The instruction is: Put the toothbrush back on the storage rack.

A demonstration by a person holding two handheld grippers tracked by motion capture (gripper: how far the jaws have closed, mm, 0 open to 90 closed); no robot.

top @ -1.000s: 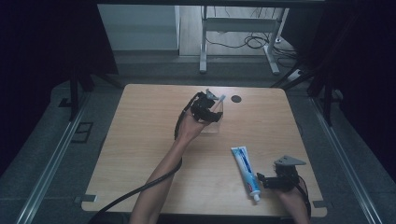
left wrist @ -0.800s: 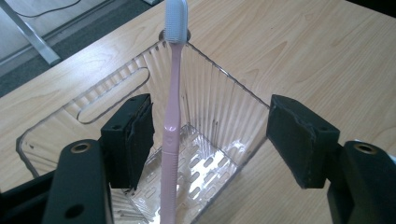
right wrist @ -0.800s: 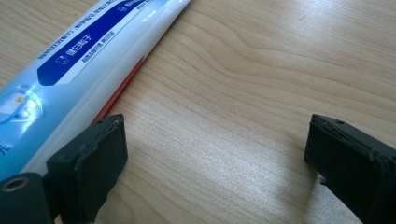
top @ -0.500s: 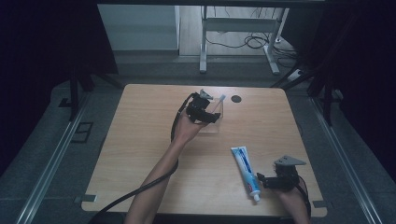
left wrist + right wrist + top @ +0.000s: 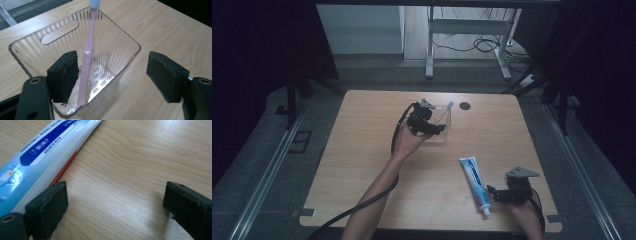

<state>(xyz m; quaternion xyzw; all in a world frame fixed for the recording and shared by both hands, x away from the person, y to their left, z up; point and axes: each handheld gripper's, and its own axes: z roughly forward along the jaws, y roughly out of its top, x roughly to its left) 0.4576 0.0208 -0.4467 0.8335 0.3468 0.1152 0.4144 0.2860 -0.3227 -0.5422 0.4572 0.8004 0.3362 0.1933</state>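
A clear ribbed plastic container point(image 5: 443, 124) stands at the table's far middle, with a pink toothbrush point(image 5: 86, 67) leaning upright inside it point(image 5: 449, 105). My left gripper point(image 5: 432, 125) is over the container point(image 5: 110, 45) and its jaws have just been opening. One jaw is inside beside the toothbrush, the other outside the wall, and neither pad presses on anything point(image 5: 113, 65). A blue and white toothpaste tube point(image 5: 474, 182) lies near the front right. My right gripper point(image 5: 493, 193) rests open just right of the tube point(image 5: 42, 150), with bare wood between its jaws point(image 5: 115, 195).
A small black round spot point(image 5: 465, 105) marks the wooden table point(image 5: 362, 165) near its far edge. The left gripper's cable point(image 5: 357, 210) trails along the forearm and off the front edge. A metal desk frame point(image 5: 462, 30) and floor cables stand beyond the table.
My left gripper has drawn back slightly toward the person, showing more of the container. The toothbrush stays leaning inside. The right gripper and the tube have not moved.
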